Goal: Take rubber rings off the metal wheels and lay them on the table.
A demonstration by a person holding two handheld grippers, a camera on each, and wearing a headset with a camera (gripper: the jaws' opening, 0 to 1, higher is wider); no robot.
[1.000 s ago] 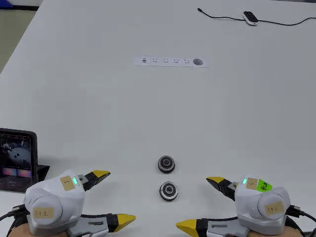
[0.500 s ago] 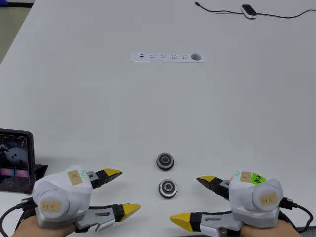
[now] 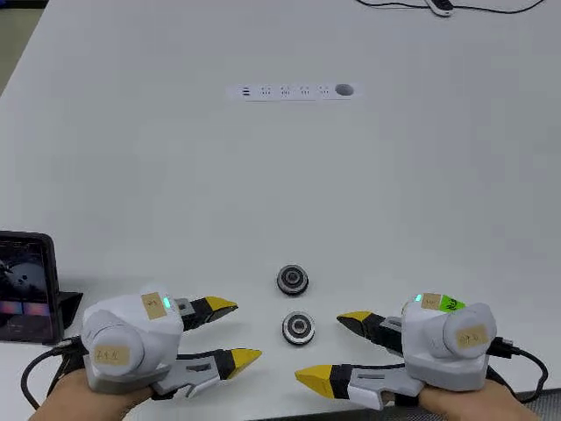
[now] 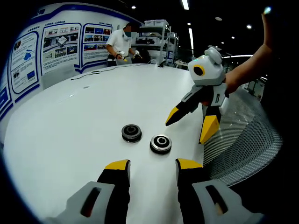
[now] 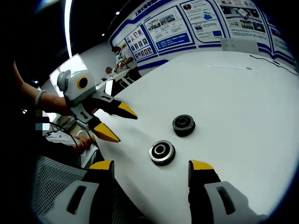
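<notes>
Head view: far wheel [image 3: 293, 280] and near wheel [image 3: 298, 328] lower centre on table [image 3: 394, 202]. Left gripper [image 3: 245, 331] lower left, right gripper [image 3: 319, 346] lower right, both with jaws apart.
Left gripper view: 2 wheels mid-frame, beyond jaws.
Right gripper view: near wheel centred above jaws.

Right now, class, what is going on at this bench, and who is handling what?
A person holds a two-jaw gripper in each hand over a white table. The left gripper and the right gripper are both open and hold nothing. Between them two small metal wheels lie flat on the table, the near wheel and the far wheel, close together but apart. Neither gripper touches a wheel, so the ring removal is not yet begun.
</notes>
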